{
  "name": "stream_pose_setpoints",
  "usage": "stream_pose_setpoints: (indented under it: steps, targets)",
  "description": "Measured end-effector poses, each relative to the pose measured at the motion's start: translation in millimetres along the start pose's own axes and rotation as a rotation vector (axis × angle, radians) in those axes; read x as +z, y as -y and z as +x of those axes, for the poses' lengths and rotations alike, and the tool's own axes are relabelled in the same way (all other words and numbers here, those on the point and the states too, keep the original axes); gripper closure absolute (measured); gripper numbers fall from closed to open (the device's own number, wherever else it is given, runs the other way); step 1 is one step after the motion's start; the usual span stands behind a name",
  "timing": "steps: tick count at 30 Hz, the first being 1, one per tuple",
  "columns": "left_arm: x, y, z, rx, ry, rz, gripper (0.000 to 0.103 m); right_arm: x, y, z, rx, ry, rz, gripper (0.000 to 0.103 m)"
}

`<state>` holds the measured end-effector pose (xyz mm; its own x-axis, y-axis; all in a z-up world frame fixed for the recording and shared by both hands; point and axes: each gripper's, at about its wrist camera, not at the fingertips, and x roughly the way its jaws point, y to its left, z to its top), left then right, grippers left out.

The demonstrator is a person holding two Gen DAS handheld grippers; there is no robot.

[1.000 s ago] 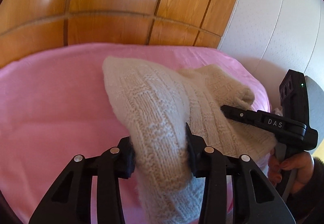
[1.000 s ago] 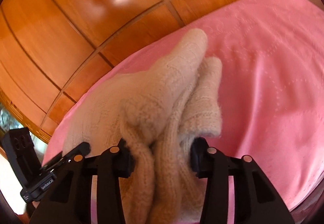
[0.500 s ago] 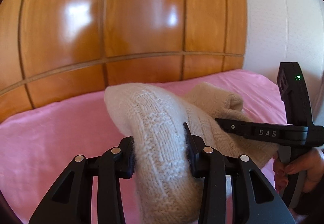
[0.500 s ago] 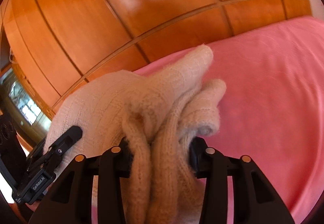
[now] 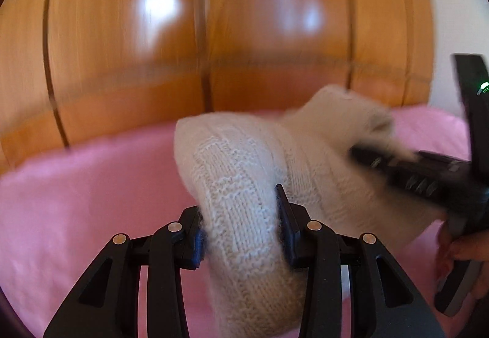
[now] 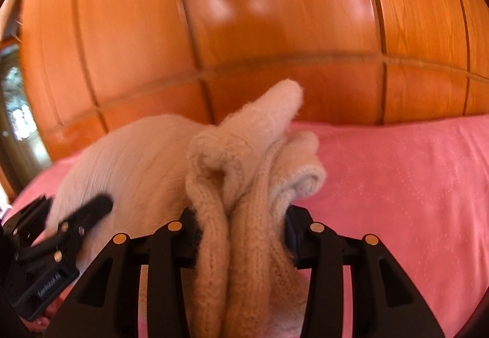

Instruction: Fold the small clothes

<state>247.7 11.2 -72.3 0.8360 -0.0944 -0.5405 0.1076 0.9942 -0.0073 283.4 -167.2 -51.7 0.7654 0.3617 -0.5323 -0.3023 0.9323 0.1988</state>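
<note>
A cream knitted garment hangs between both grippers above a pink cloth. My left gripper is shut on one bunched end of it. My right gripper is shut on the other end, where several folds of the knit are pinched together. In the left wrist view the right gripper shows at the right, blurred, with a hand below it. In the right wrist view the left gripper shows at the lower left against the knit.
A glossy wooden panelled board stands upright behind the pink cloth. A white wall shows at the far right of the left wrist view. A window or glass is at the far left.
Both grippers have risen and tilted up with the garment. More of the wooden board and less of the pink cloth fills each view. Both grips are unchanged.
</note>
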Motion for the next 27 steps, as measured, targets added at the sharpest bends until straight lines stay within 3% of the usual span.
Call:
stream_pose_setpoints:
  steps: [2,4,6,8,12,19,25,27]
  targets:
    - [-0.8,-10.3,8.7,-0.04,-0.054,-0.059,0.055,-3.5,18.0,12.4,-0.012,-0.051,0.096,0.049]
    - [-2.3,-11.1,8.5,-0.05,-0.056,-0.06,0.051,-6.7,27.5,15.7,-0.058,-0.067,0.148,0.031]
    - [-3.3,-11.5,9.2,-0.049,-0.067,-0.062,0.047,-8.7,31.2,18.5,-0.1,-0.076,0.168,0.028]
    - [-4.6,-14.4,7.0,-0.046,-0.068,-0.081,0.039,-10.1,33.1,17.9,-0.121,-0.081,0.177,0.015]
    - [-13.7,-15.0,-3.5,-0.054,-0.076,-0.119,0.038,-10.0,34.1,18.4,-0.17,-0.078,0.179,0.009]
    - [-23.1,-5.2,-26.5,-0.002,-0.017,-0.107,0.038,-15.5,9.7,-12.8,-0.257,-0.009,0.125,0.004]
    - [-25.7,0.7,-30.5,0.033,-0.016,-0.083,0.038,-25.6,-5.8,-33.4,-0.377,0.016,0.083,0.004]
    - [-26.6,2.4,-25.5,0.042,-0.04,-0.076,0.038,-29.4,-10.2,-32.9,-0.467,-0.017,0.054,0.003]
